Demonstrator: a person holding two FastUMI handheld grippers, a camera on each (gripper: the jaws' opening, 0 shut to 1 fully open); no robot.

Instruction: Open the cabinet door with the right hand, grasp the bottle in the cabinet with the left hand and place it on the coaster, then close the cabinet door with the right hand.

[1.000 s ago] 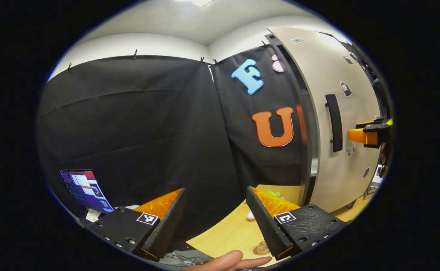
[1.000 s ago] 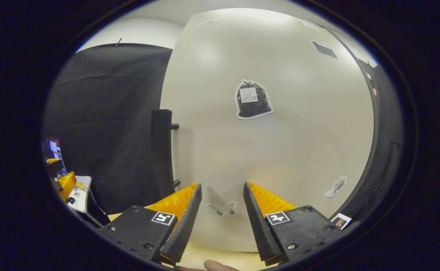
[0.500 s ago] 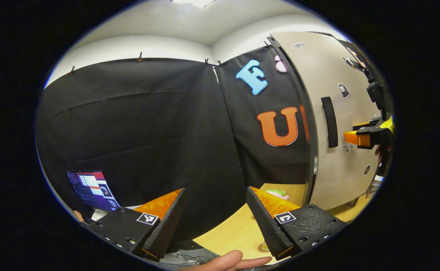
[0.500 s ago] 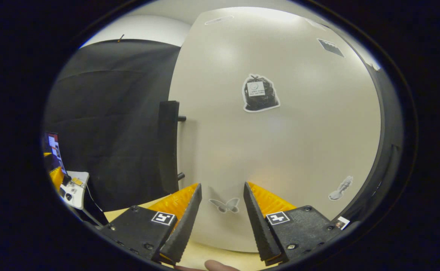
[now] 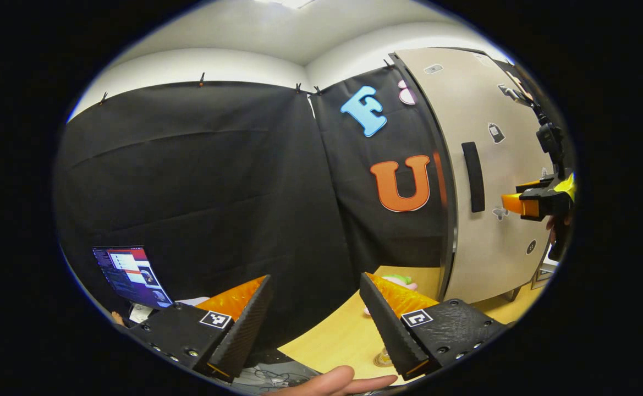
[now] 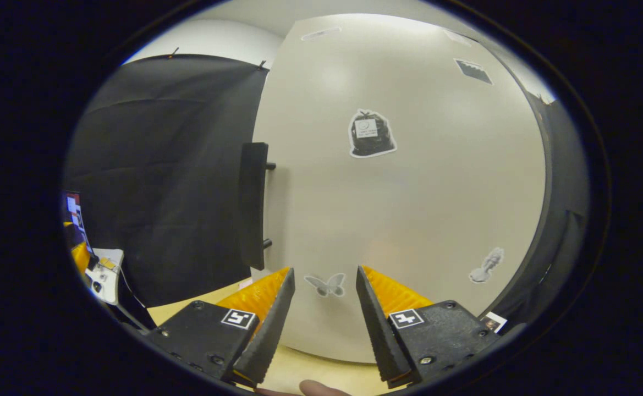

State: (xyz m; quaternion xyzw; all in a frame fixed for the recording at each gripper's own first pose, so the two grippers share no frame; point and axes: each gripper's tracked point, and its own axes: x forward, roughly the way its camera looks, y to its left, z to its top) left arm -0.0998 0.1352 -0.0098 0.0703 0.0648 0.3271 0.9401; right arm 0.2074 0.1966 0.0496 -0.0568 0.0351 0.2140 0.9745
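In the left gripper view, my left gripper (image 5: 313, 308) hangs over the near edge of the wooden tabletop (image 5: 349, 335) with its fingers spread wide apart and nothing between them; a fingertip of my hand (image 5: 335, 380) shows at the bottom. Far to the right stands the cabinet door (image 5: 497, 231), a tall pale beige panel with a smooth matte face, dotted with small stickers and edged on its left by a dark frame. Its handle (image 5: 472, 176) is a dark upright bar set near that left edge. My right gripper (image 5: 525, 201) reaches in from the right, just beside the door's face and to the right of the handle; from here I cannot tell whether it touches the panel. A laptop screen (image 5: 131, 275) glows low on the left, and a small round thing I take for the coaster (image 5: 383, 360) lies on the tabletop just beside my right-hand finger. In the right gripper view, my right gripper (image 6: 321, 308) faces the cabinet door (image 6: 426, 209) closely, fingers apart and gripping nothing. The handle (image 6: 253, 206) stands upright to the left of the fingers, held off the panel on two short posts. A bin-bag sticker (image 6: 371, 133) sits high on the door and a butterfly sticker (image 6: 325, 284) shows between my fingertips.
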